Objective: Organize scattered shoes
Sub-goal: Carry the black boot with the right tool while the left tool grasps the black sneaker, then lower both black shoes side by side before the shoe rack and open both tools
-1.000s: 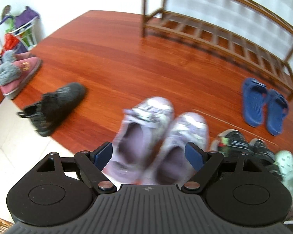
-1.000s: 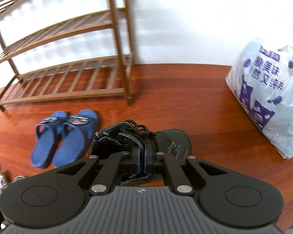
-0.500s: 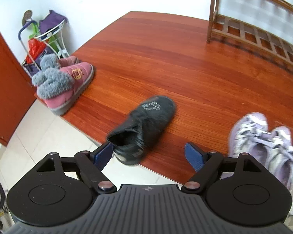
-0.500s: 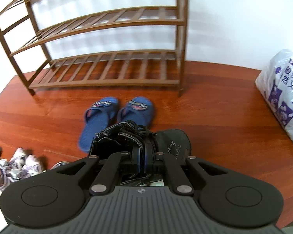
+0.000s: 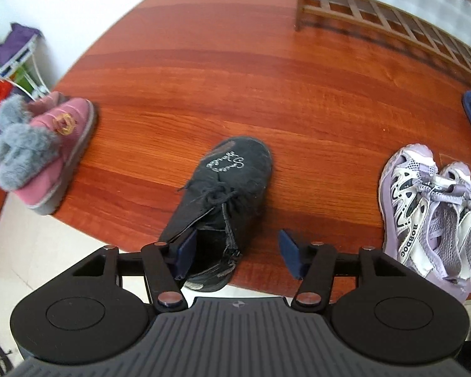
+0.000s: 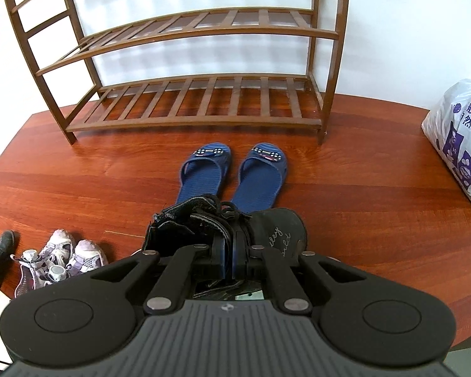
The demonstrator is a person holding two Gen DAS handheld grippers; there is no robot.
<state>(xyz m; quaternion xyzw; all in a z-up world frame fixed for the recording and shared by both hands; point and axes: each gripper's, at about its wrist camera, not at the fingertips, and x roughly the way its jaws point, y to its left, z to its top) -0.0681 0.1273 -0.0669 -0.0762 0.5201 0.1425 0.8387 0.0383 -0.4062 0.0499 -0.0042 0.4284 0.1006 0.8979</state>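
Note:
A black ankle boot (image 5: 232, 182) lies on the red wood floor, toe pointing away, under my left gripper (image 5: 237, 251). The jaws are closing: the left pad sits in the boot's opening and the right pad (image 5: 290, 253) stands apart from its outer side. My right gripper (image 6: 229, 257) is shut on the collar of the matching black boot (image 6: 276, 229), held above the floor before the wooden shoe rack (image 6: 197, 119). A pair of blue slippers (image 6: 232, 172) lies just beyond that boot.
Purple sneakers (image 5: 424, 213) lie right of the floor boot, also seen as purple sneakers (image 6: 59, 257). Pink fur-lined slippers (image 5: 47, 150) sit at the left by a wire stand (image 5: 12, 62). A white printed bag (image 6: 458, 144) rests at the right. The rack's shelves hold nothing.
The left view swung left from the purple sneakers to the black boot, and its jaws narrowed with one pad now inside the boot. The right gripper carried its boot left, centring the rack.

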